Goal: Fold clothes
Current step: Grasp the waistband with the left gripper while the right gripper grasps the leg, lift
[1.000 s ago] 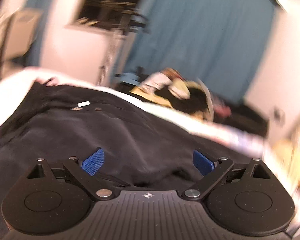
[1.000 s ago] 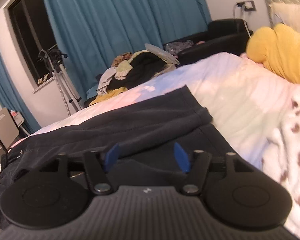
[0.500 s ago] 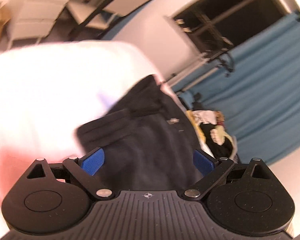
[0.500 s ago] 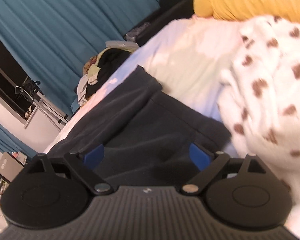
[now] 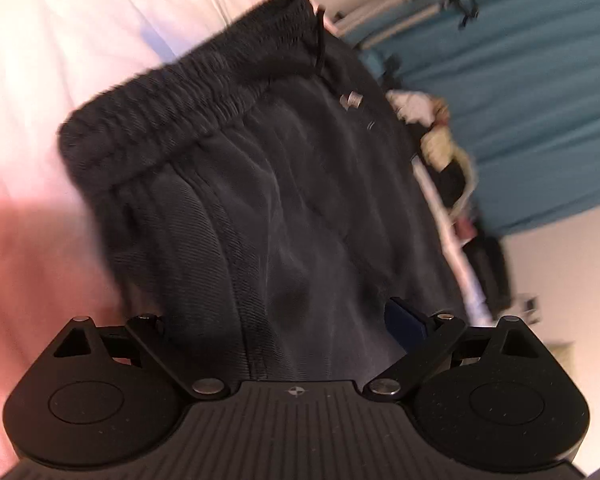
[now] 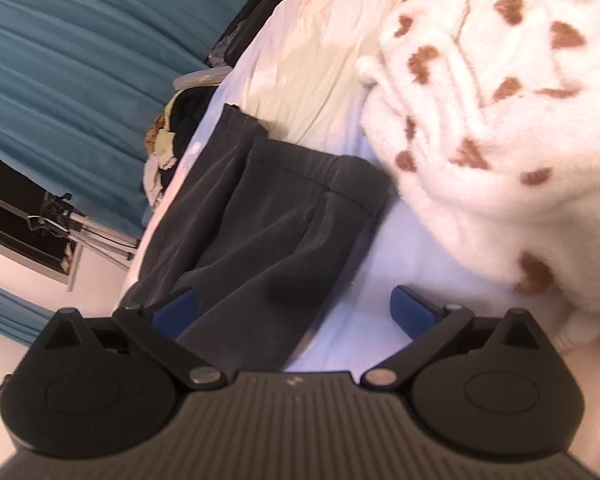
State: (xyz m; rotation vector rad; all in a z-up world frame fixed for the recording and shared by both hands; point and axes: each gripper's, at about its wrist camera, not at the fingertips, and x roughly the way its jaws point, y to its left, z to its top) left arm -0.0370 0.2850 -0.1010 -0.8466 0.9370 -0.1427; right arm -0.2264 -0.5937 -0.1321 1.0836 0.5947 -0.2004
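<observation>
A pair of dark grey, soft-knit trousers (image 5: 300,208) lay spread on a bed covered by a pale white sheet (image 5: 60,60), their ribbed elastic waistband (image 5: 188,92) bunched at the end seen in the left wrist view. The left gripper (image 5: 284,320) hovered low over the cloth just below that waistband, its jaws wide but closing; fabric lay between them, only the right blue pad (image 5: 404,320) was visible, and no pad visibly pressed on the material. The right gripper (image 6: 296,308) hung over the other end of the trousers (image 6: 260,216), near the stitched hems of the two stacked legs, its jaws opening to their widest. Its left blue pad (image 6: 176,308) stood over the dark cloth and its right blue pad (image 6: 412,312) over the bare sheet (image 6: 380,264), with the leg's edge between them and nothing gripped. A fluffy white blanket with brown heart spots (image 6: 500,100) lay just beside the hems.
</observation>
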